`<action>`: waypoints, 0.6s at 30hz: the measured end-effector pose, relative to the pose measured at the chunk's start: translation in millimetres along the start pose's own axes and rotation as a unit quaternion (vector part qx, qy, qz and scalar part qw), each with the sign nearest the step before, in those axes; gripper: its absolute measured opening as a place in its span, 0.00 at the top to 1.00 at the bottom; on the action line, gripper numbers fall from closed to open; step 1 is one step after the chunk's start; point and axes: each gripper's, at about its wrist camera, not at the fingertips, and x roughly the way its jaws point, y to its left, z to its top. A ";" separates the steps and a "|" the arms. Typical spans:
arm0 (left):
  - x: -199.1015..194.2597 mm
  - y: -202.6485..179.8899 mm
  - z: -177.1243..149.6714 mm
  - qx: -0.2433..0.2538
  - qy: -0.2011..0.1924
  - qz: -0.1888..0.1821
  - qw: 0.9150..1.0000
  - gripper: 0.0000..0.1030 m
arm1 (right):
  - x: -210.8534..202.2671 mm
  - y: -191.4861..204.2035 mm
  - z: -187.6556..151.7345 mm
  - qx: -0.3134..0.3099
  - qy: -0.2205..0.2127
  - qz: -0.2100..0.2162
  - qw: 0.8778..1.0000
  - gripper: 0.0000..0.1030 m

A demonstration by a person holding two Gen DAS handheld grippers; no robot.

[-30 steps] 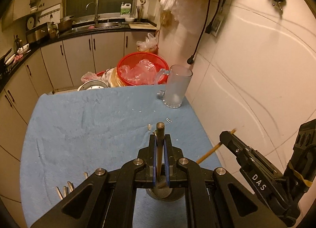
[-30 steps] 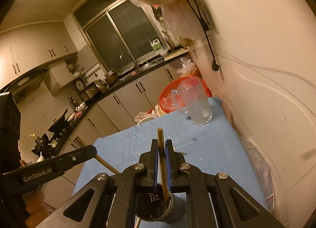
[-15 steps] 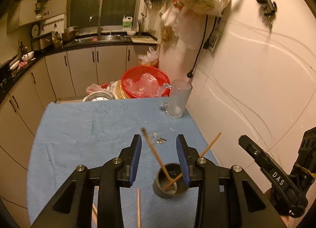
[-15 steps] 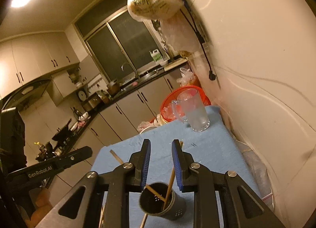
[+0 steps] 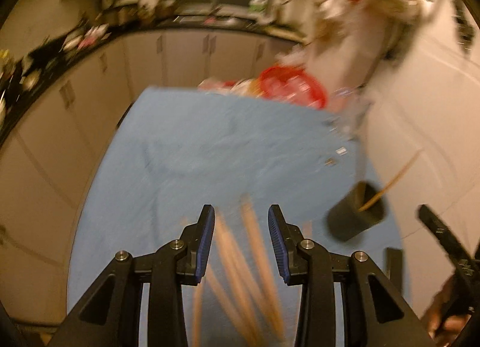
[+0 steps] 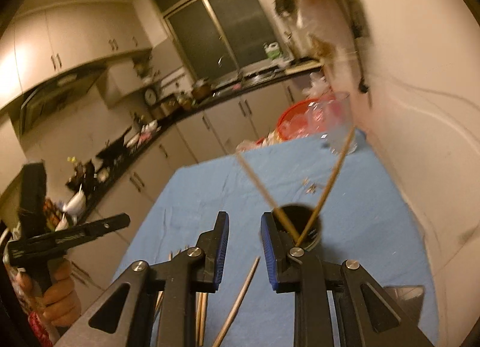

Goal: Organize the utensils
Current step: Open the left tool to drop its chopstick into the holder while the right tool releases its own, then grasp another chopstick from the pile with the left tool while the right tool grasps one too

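A dark metal utensil cup [image 6: 300, 230] stands on the blue cloth [image 6: 360, 227] with two wooden chopsticks [image 6: 333, 179] leaning out of it in a V. It also shows in the left wrist view [image 5: 357, 218], blurred. My right gripper [image 6: 244, 221] is open and empty just left of the cup. My left gripper [image 5: 241, 215] is open and empty above several loose chopsticks [image 5: 255, 263] lying on the cloth. One loose chopstick [image 6: 240, 299] lies under my right gripper.
A clear glass mug [image 6: 339, 125] stands at the far right of the table by the wall. A red basket [image 6: 300, 122] sits beyond the table's far edge. Kitchen cabinets and counter run behind and to the left. The left wrist view is motion-blurred.
Both grippers released their chopsticks into the cup and opened. My left gripper has swung left, over the loose chopsticks. My right gripper has drawn back a little.
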 end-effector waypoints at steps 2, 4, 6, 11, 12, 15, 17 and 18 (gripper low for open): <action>17.3 20.3 -9.5 -0.016 0.025 0.009 1.000 0.63 | 11.7 9.9 -9.0 -0.003 0.020 0.013 1.000 0.76; 39.8 35.6 -13.7 -0.030 0.053 0.020 0.998 0.64 | 20.5 16.3 -16.7 -0.005 0.032 0.010 0.999 0.76; 62.9 41.8 -17.1 -0.035 0.083 0.008 0.996 0.64 | 29.5 23.2 -23.8 -0.011 0.047 0.009 0.999 0.76; 101.6 39.1 -17.5 -0.021 0.115 0.015 0.993 0.64 | 38.1 27.4 -32.9 -0.016 0.064 0.003 0.998 0.76; 108.3 35.6 -15.9 -0.013 0.119 0.017 0.993 0.64 | 38.9 26.0 -33.7 -0.016 0.067 0.001 0.998 0.76; 126.6 28.1 -11.4 0.000 0.130 0.027 0.991 0.72 | 40.9 20.8 -35.4 -0.012 0.076 -0.006 0.997 0.76; 135.5 25.8 -10.4 0.005 0.133 0.045 0.990 0.73 | 40.5 20.1 -36.0 -0.010 0.078 -0.011 0.997 0.76; 140.4 26.7 -6.9 0.005 0.136 0.048 0.989 0.74 | 40.4 19.1 -36.6 -0.010 0.080 -0.014 0.997 0.76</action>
